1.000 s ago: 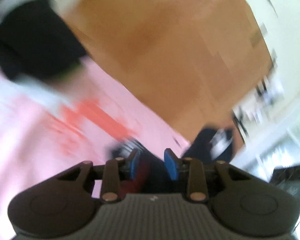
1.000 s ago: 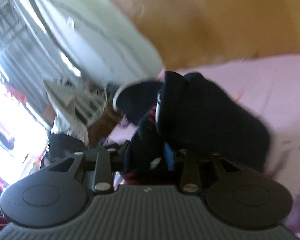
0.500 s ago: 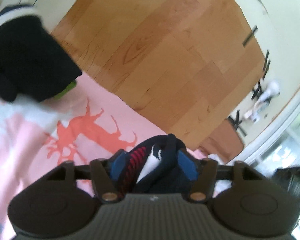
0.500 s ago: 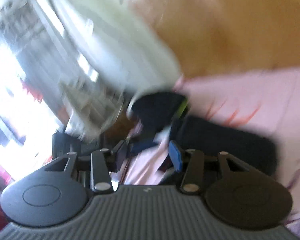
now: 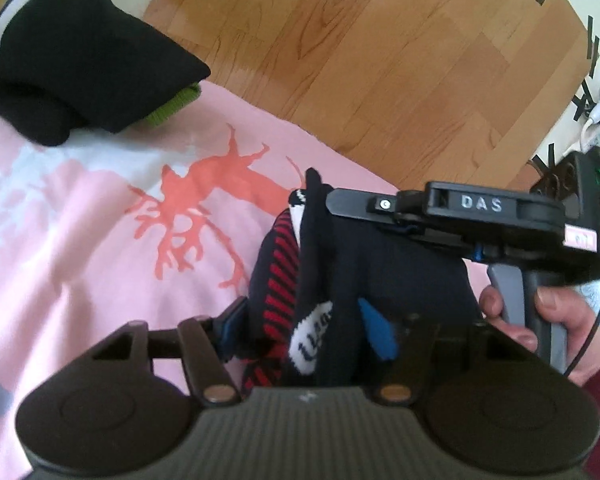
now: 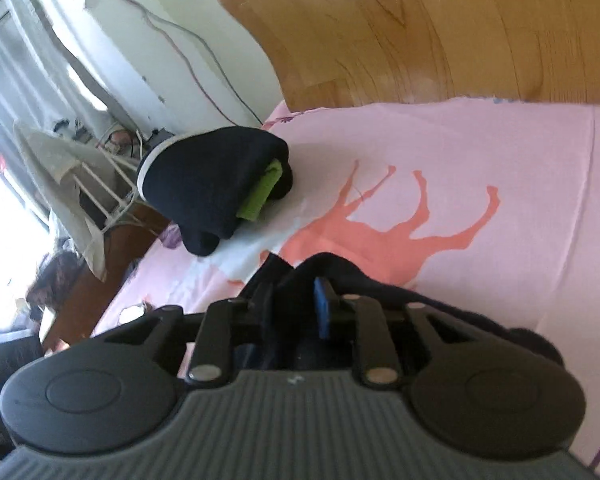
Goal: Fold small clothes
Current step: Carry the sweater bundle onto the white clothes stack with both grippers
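Observation:
A navy sock (image 5: 320,264) with red stripes and a white patch is bunched on the pink deer-print sheet (image 5: 80,240). It fills the space between the blue pads of my left gripper (image 5: 304,320), whose jaws are closing on it. A hand (image 5: 540,320) holds my right gripper (image 5: 332,204), which comes in from the right and pinches the sock's upper edge. In the right wrist view the right gripper (image 6: 296,296) is closing, with dark sock cloth (image 6: 340,268) pressed between its fingers. Cloth hides its left pad.
A folded black garment (image 5: 80,72) with a green edge and white trim lies at the sheet's far corner, also seen as a black bundle (image 6: 216,188). Wooden floor (image 5: 380,60) runs beyond the bed edge. Cables and a drying rack (image 6: 100,184) stand by the wall.
The left jaws widened around the bunched sock and dropped toward the sheet. The right gripper swung in beside the left one, and its jaws narrowed onto dark cloth.

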`<control>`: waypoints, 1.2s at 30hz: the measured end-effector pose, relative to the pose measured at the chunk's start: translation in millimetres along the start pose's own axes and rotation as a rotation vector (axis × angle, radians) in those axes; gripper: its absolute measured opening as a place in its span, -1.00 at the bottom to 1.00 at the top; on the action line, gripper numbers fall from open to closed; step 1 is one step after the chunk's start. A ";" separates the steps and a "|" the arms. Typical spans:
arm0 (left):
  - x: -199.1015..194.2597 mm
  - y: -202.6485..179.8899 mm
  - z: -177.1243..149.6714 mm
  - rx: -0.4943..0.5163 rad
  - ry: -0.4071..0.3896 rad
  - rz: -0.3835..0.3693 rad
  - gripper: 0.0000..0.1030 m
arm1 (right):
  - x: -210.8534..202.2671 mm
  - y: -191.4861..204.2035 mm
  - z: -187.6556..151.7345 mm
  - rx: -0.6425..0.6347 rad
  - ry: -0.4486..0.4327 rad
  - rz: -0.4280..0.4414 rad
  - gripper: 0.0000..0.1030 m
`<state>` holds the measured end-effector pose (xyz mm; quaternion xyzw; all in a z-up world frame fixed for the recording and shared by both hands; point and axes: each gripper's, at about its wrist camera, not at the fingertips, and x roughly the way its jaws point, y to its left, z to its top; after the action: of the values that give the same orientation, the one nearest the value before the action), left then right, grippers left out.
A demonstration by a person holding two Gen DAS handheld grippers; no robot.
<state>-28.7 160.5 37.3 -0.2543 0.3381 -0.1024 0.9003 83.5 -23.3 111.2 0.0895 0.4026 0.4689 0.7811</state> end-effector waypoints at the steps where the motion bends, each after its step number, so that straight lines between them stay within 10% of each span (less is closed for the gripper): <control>1: -0.3 -3.2 0.8 0.016 0.005 0.011 0.23 | -0.7 -5.1 -0.8 0.010 -0.015 0.012 -0.52; 4: -8.1 -9.4 12.1 0.042 0.010 0.012 0.33 | -33.4 -11.4 -5.0 0.072 -0.101 0.075 -0.34; 6: -20.5 -12.4 21.5 0.047 -0.040 0.015 0.63 | -74.8 -20.2 -10.7 0.123 -0.203 0.125 0.43; 9: -28.6 -19.2 34.9 0.084 -0.112 0.022 0.99 | -130.4 -44.2 -41.0 0.207 -0.395 0.116 0.60; 18: 43.3 -5.7 29.5 -0.001 0.163 -0.085 0.99 | -117.7 -84.1 -110.6 0.393 -0.250 0.044 0.63; 25: 30.2 8.6 9.8 -0.070 0.086 -0.171 0.99 | -60.6 -48.6 -78.3 0.188 -0.130 0.032 0.67; 27: 30.0 0.4 4.1 -0.044 0.056 -0.137 0.97 | -53.7 -49.6 -69.2 0.207 -0.114 0.034 0.33; 30: 36.0 -19.8 8.2 -0.009 0.057 -0.066 0.77 | -70.9 -54.9 -66.9 0.215 -0.137 0.079 0.03; 36: 71.3 -125.5 42.8 0.146 0.068 -0.204 0.54 | -171.0 -93.8 -58.8 0.180 -0.365 0.010 0.01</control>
<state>51.6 45.1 91.2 -0.2174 0.3325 -0.2262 0.8894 63.2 -225.9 117.1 0.2444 0.2939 0.4111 0.8276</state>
